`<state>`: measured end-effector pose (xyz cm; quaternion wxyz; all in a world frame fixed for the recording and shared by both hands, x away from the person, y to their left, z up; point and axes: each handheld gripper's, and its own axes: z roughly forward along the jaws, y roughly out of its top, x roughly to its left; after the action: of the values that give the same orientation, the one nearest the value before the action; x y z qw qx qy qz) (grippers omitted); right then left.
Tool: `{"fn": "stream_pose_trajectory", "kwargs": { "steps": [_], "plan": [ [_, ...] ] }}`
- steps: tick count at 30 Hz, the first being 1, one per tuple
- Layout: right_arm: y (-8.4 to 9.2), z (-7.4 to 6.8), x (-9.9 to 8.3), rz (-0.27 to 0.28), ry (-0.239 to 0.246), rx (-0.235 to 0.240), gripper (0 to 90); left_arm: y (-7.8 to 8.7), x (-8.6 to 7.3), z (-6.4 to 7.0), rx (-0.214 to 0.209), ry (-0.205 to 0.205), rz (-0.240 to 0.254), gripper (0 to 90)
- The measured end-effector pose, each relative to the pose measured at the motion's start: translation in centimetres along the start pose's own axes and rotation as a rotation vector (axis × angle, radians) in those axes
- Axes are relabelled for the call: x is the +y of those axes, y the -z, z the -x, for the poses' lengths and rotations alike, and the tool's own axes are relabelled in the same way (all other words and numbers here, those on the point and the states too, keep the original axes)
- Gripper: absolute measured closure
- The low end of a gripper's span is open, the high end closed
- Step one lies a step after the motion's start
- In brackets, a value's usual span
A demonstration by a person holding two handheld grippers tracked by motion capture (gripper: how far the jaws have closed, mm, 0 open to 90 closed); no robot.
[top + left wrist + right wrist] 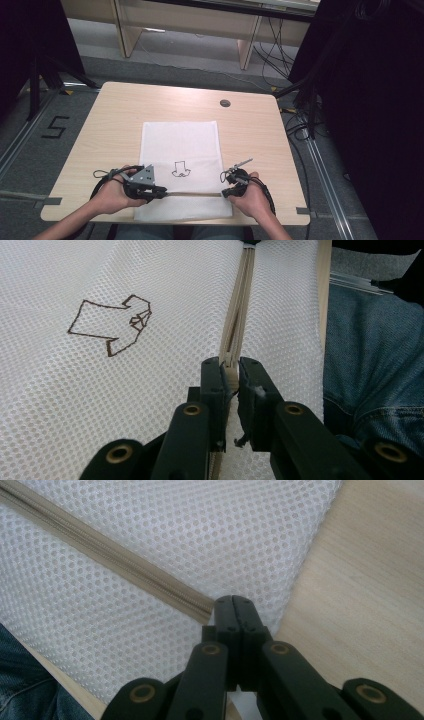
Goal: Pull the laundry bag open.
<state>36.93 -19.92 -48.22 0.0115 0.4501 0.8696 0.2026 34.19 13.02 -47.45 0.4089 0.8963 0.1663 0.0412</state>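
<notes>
Gripping the zipper pull [229, 371] with my left gripper [161, 190]; the right gripper [235, 605] pinches the mesh bag [181, 145] at the zipper's [192, 194] far end. Zipper looks closed throughout; I judge opening hasn't begun.

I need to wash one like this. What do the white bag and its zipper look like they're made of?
Bag: white mesh, likely synthetic, matte; small round holes all over. Zipper: beige woven tape with fine coil teeth, probably nylon. Table: pale wood-grain top, possibly laminate.
</notes>
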Motion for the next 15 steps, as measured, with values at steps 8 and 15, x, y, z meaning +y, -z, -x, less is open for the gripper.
{"fn": "stream_pose_trajectory", "kwargs": {
  "steps": [8,15],
  "plan": [
    [-0.03,0.13,0.01,0.004,0.012,0.001,90.0,-0.01,-0.04,-0.01,-0.003,0.001,-0.001,81.3],
    [-0.01,0.11,0.01,0.002,0.008,0.0,90.0,0.37,-0.47,-0.22,0.002,0.008,-0.006,81.3]
  ]
}}
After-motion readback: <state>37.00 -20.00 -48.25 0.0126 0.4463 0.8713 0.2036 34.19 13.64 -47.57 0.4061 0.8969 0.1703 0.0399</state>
